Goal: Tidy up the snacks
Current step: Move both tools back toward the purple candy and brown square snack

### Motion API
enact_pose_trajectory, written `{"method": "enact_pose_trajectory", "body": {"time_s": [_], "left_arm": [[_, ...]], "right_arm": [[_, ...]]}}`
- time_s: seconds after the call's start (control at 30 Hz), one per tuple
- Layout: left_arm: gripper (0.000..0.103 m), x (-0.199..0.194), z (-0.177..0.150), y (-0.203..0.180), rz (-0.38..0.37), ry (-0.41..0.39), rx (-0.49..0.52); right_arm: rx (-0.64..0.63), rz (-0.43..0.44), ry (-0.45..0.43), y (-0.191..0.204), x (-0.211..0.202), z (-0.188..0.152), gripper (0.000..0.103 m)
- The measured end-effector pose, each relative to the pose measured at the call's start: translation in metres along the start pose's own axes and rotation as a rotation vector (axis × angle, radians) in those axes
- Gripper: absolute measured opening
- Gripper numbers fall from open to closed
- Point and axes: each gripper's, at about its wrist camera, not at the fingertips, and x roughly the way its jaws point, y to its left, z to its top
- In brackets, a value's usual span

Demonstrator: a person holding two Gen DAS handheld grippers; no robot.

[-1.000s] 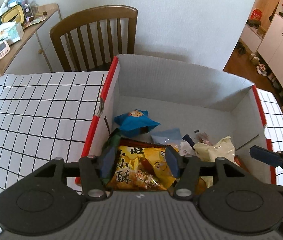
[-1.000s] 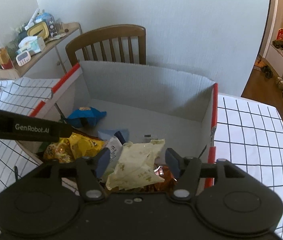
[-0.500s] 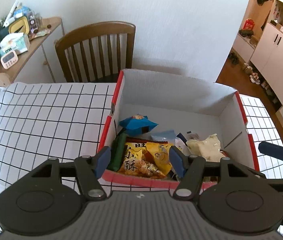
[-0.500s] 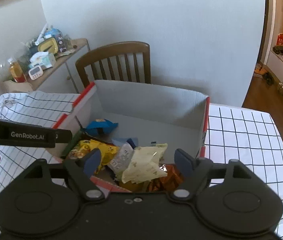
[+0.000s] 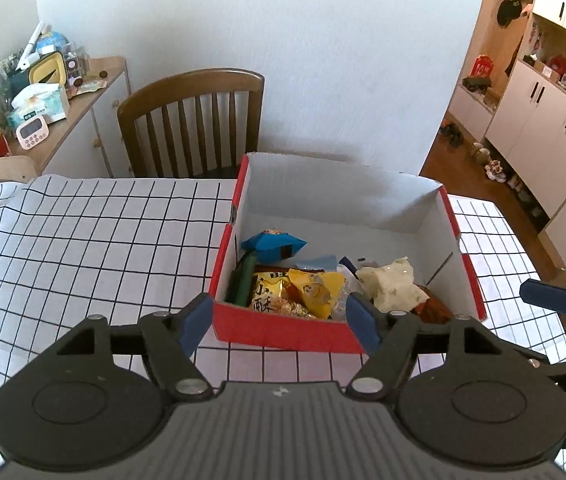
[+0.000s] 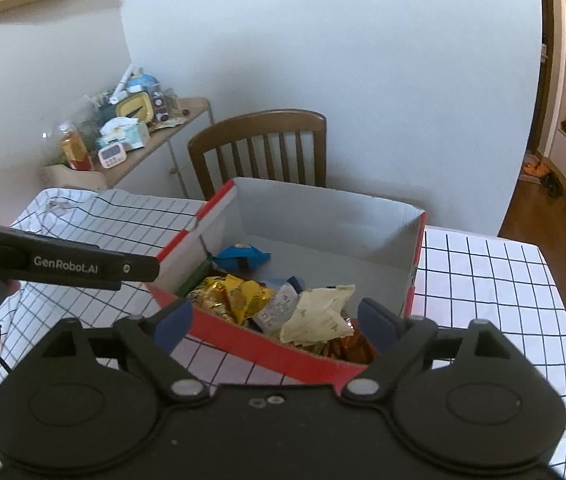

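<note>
1. The left gripper [image 5: 279,322] has just been opening; its jaws stand wide with nothing between them, above the near rim of the box [image 5: 283,330].
2. The right gripper [image 6: 275,326] has likewise just been opening and holds nothing, poised over the box's near corner.
3. The snacks lie in the box's near half: a yellow bag [image 5: 315,292], a cream bag [image 5: 393,286], a blue bag [image 5: 273,244] behind them.
4. The box sits on a checked cloth [image 5: 83,240]; a chair [image 5: 191,120] stands beyond.
</note>
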Motion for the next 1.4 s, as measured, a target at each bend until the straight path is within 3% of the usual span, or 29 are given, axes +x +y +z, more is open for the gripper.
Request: {"method": "enact_pose_trajectory", "body": {"time_s": [0.53, 0.7, 0.97, 1.4], "left_arm": [[0.084, -0.036, -0.05, -0.001, -0.057, -0.008, -0.021], [0.091, -0.033, -0.073, 0.005, -0.06, 0.044, -0.043], [0.091, -0.013, -0.114, 0.011, -0.029, 0.158, -0.066], [0.091, 0.035, -0.132, 0.003, 0.058, 0.317, -0.141]], "right_arm": [[0.033, 0.084, -0.018, 0.008, -0.036, -0.033, 0.103], [0.06, 0.095, 0.005, 0.008, -0.037, -0.05, 0.103], [0.04, 0.048, 0.089, 0.008, -0.024, -0.087, 0.103], [0.1, 0.0, 0.202, -0.012, 0.013, -0.1, 0.102]]}}
